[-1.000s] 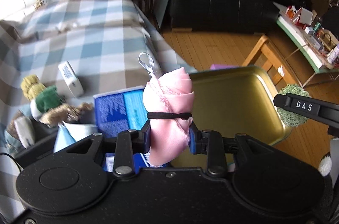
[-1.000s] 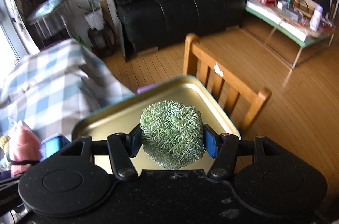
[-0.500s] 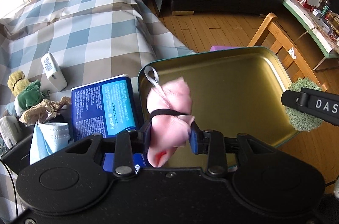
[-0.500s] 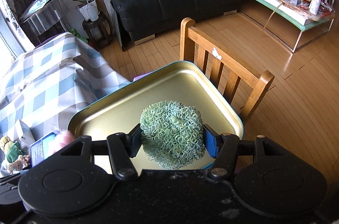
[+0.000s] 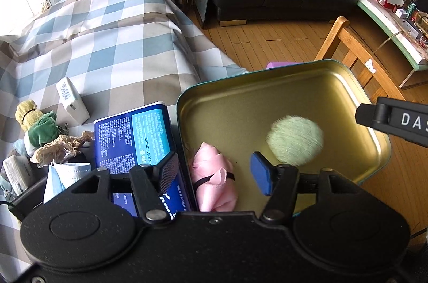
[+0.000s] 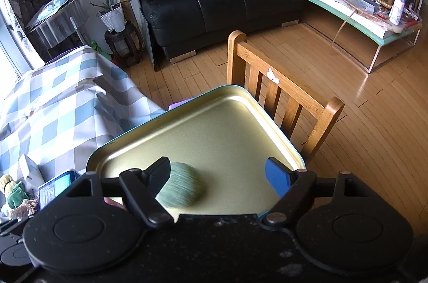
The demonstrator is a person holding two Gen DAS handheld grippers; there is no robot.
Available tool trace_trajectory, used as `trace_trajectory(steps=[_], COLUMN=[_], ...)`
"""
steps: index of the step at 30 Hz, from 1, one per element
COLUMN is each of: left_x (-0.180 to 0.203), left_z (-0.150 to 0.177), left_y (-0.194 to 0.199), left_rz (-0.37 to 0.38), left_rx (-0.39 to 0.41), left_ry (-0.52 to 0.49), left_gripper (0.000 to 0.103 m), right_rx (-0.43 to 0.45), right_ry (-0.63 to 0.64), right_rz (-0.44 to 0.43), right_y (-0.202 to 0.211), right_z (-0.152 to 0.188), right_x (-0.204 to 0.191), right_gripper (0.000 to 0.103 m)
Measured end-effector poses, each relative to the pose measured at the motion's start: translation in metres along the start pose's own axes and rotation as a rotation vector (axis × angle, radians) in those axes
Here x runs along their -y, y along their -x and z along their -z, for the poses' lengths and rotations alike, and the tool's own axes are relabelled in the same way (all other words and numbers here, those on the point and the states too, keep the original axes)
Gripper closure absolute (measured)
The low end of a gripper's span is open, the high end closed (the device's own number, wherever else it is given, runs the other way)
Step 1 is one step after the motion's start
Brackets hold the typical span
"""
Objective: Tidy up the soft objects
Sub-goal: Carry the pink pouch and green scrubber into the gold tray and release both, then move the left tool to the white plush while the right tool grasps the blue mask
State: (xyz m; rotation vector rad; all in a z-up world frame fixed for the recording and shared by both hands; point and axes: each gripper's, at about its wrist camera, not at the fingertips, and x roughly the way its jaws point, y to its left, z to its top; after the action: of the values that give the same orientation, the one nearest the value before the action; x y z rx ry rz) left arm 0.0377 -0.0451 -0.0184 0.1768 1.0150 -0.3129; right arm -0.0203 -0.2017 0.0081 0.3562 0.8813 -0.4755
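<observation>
Gold tray (image 5: 267, 85), counter's right edge: pink cloth bundle (image 5: 214, 184), green knitted puff (image 5: 295, 140) blurred. Left hand-held gripper (image 5: 214, 173), right hand-held gripper (image 6: 218, 173): jaws just opening, parted, gripping nothing.

Glossy gold metal tin (image 5: 240, 101) holds satiny pink cloth bundle (image 5: 214, 184).
</observation>
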Motion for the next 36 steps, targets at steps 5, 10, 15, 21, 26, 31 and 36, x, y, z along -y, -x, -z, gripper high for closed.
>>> trace_trajectory(steps=[5,10,15,21,26,31,36], left_x=[-0.002,-0.006,-0.014,-0.038,-0.071,-0.114,-0.157], left_z=[0.001,0.002,0.003,0.008,0.014,0.023,0.037], left_y=[0.003,0.007,0.014,0.030,0.047,0.063,0.070], left_rz=[-0.006,-0.009,-0.013,-0.040,-0.078,-0.135,-0.189], left_rx=[0.009,0.017,0.025,0.055,0.081,0.101,0.095], left_ry=[-0.001,0.003,0.016,0.038,0.074,0.129,0.205], left_gripper=[0.046,0.045,0.042,0.041,0.039,0.037,0.037], right_rx=[-0.005,-0.007,0.003,0.018,0.054,0.091,0.132], right_ry=[-0.004,-0.005,-0.009,-0.002,0.026,0.060,0.109], right_rz=[0.001,0.005,-0.001,-0.010,-0.027,-0.072,-0.120], right_y=[-0.001,-0.002,-0.001,0.001,0.007,0.016,0.029], right_z=[0.001,0.002,0.002,0.004,0.007,0.013,0.021], right_x=[0.000,-0.001,-0.001,-0.004,-0.011,-0.019,-0.032], right_gripper=[0.025,0.025,0.024,0.023,0.022,0.021,0.019])
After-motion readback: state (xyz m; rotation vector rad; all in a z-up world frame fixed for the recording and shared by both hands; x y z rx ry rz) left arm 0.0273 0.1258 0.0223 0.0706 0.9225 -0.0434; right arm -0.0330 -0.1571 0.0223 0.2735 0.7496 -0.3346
